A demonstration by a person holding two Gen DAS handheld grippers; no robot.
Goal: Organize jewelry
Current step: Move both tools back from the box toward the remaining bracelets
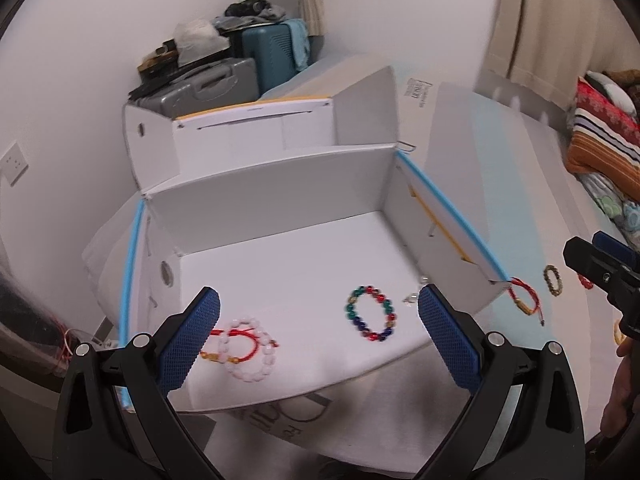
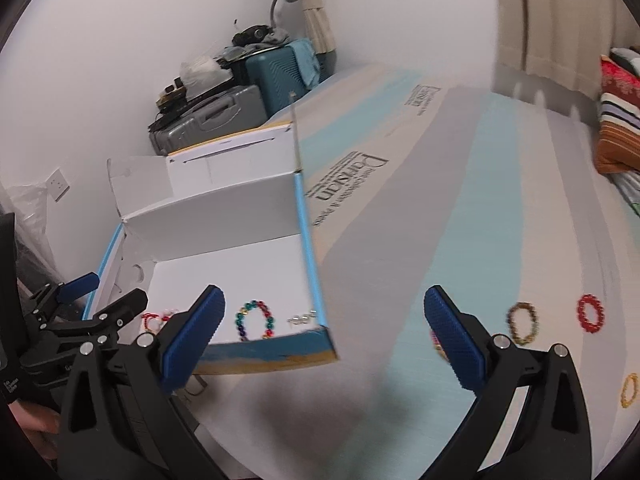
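Note:
An open white box (image 1: 280, 200) with a blue rim lies on the bed. Inside it are a pink-white bead bracelet (image 1: 250, 350) tangled with a red cord bracelet, a multicoloured bead bracelet (image 1: 371, 313) and a small silver piece (image 1: 409, 300). My left gripper (image 1: 318, 312) is open and empty above the box's near edge. My right gripper (image 2: 323, 312) is open and empty over the bed, right of the box (image 2: 224, 216). On the bed are a brown bead bracelet (image 2: 522, 323), a red bead bracelet (image 2: 591, 313), a yellow bracelet (image 2: 629, 390) and a red cord bracelet (image 1: 526, 298).
A second open white box (image 1: 248, 128) stands behind the first. Suitcases (image 1: 224, 80) with clutter are stacked against the wall at the back. Striped pillows (image 1: 604, 136) lie at the right. The bed cover (image 2: 440, 200) is grey and light blue.

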